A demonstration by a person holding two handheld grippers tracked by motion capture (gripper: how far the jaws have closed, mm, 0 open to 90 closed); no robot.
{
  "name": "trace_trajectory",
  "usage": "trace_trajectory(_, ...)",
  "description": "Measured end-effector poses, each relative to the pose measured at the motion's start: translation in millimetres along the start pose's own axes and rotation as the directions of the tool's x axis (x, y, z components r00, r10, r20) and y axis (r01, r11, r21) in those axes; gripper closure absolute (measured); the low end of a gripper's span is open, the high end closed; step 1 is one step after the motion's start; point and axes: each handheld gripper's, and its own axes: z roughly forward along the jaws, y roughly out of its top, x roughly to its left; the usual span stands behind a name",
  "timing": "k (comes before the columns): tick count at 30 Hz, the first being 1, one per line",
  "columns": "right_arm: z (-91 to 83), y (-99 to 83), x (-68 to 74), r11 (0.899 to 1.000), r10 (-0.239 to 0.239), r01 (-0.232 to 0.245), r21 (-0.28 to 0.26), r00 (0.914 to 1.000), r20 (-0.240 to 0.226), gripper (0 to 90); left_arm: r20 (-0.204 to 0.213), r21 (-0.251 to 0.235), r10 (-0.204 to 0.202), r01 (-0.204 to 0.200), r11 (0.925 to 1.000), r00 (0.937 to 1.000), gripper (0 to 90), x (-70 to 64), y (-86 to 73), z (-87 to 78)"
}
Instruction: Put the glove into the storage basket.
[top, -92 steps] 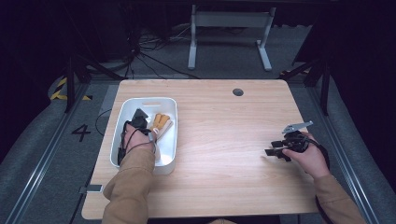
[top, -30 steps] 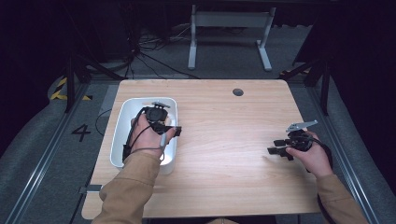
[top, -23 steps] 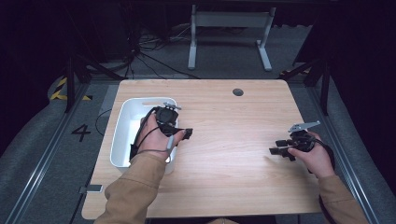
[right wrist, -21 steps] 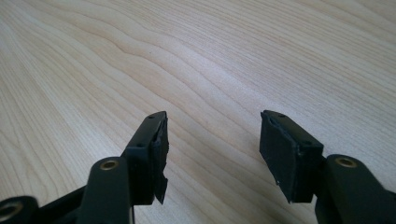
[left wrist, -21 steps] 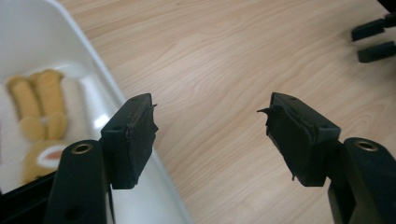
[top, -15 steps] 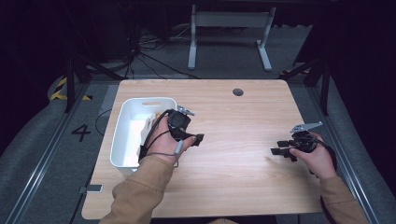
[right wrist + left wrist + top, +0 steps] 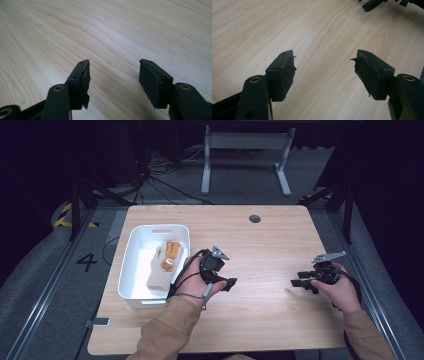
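Hovering over bare table (image 7: pixel 260 255), left gripper (image 7: pixel 227 282) had jaws spread, empty, just right of white bin (image 7: pixel 131 270) holding plush toy (image 7: pixel 170 256); right gripper (image 7: pixel 300 282) likewise spread, empty.

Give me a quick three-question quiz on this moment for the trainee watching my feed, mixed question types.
1. True or false: the left tongs are shut on the plush toy.
2. Where does the plush toy lie? A) on the bare wooden table B) in the white bin C) between the right tongs
3. Fill in: in both gripper views the jaws stand ____ over bare wood.

Key
1. False: the left tongs are open and hold nothing.
2. B: it lies in the bin with a pale cloth-like item.
3. open
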Motion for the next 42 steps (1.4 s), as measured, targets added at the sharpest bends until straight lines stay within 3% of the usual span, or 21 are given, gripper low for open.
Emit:
trace_trajectory(4,1.6,-0.3,-0.2,1.000,-0.001,0.001,0.001,1.0000,0.000,42.8,0.023,0.000,0.016,-0.016,0.9999,0.9996,32.6,-6.6,-7.0,13.2)
trace_trajectory(10,5.9,0.8,2.2,1.000,-0.017,0.017,0.009,0.9999,0.001,42.7,0.062,0.051,0.045,-0.048,0.9976,0.9971,32.3,-11.6,-20.5,36.3)
trace_trajectory(12,7.4,1.0,3.4,1.000,-0.022,0.022,0.013,0.9998,0.001,42.6,0.070,0.042,0.042,-0.045,0.9981,0.9966,32.2,-13.3,-25.6,40.3)
trace_trajectory(19,9.8,0.5,3.9,0.999,-0.039,0.039,0.000,0.9992,0.000,42.3,0.081,0.032,0.044,-0.047,0.9984,0.9958,31.7,-19.1,-40.6,49.1)
trace_trajectory(24,10.8,1.2,6.4,0.998,-0.060,0.060,-0.010,0.9982,-0.008,42.2,0.087,0.020,0.079,-0.081,0.9965,0.9931,31.1,-24.4,-43.3,56.6)
trace_trajectory(27,11.5,1.6,7.6,0.998,-0.066,0.066,-0.017,0.9977,-0.013,42.1,0.084,0.032,0.087,-0.090,0.9954,0.9926,30.9,-28.1,-46.1,58.3)
trace_trajectory(32,12.5,1.2,8.1,0.997,-0.076,0.076,-0.023,0.9970,-0.016,42.1,0.126,0.066,0.113,-0.122,0.9904,0.9856,29.4,-33.4,-57.7,59.0)
trace_trajectory(37,12.7,2.4,10.2,0.995,-0.090,0.090,-0.036,0.9958,-0.016,42.1,0.130,0.061,0.140,-0.149,0.9870,0.9816,28.7,-31.9,-60.9,64.4)
trace_trajectory(42,14.2,2.1,10.8,0.995,-0.095,0.094,-0.036,0.9952,-0.023,42.0,0.114,0.058,0.148,-0.156,0.9861,0.9823,27.7,-30.1,-61.8,64.8)
